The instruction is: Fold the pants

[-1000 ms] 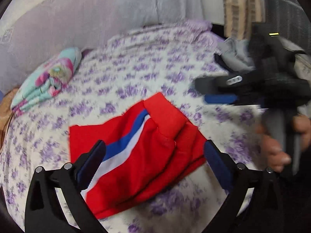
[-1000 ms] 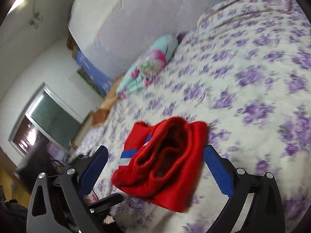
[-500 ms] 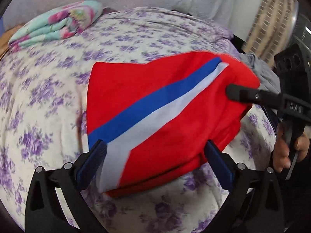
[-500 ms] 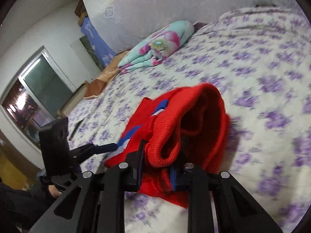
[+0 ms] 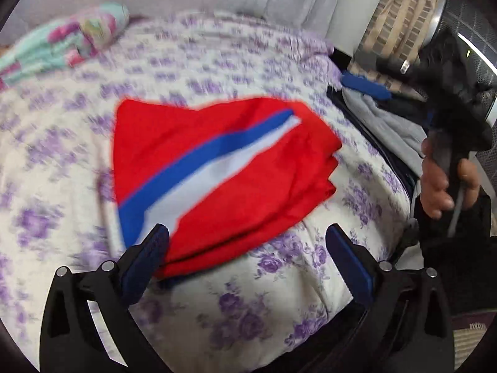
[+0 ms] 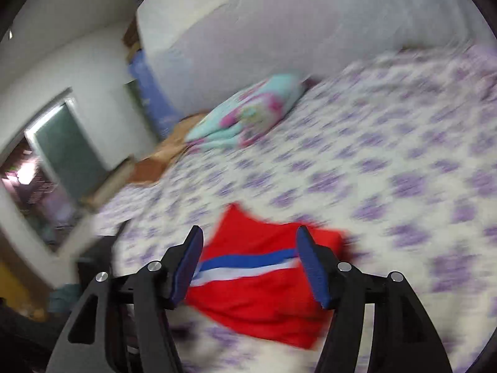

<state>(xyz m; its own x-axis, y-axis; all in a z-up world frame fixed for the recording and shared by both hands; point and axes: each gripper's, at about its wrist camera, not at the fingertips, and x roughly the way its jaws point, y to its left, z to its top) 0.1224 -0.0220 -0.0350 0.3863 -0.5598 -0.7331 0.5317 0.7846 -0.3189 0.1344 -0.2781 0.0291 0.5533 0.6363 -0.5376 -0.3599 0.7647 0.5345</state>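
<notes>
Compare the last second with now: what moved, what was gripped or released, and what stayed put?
The right gripper, clamped on the red pants half a second ago, has let go and pulled back, jaws open. The pants, bunched with the waistband up a second ago, now lie flat and folded, stripe on top. The left gripper stayed open, holding nothing. The folded blanket and floral bedspread are unchanged.

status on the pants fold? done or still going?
Looks nearly done. The red pants lie on the floral bedspread as a compact folded stack, layered edges showing at one side, blue and white stripe on top. Nothing is in hand: the left gripper and right gripper are both open, holding no cloth. Left, at most: a smoothing pass. Both views are motion-blurred, so small wrinkles can't be judged.
</notes>
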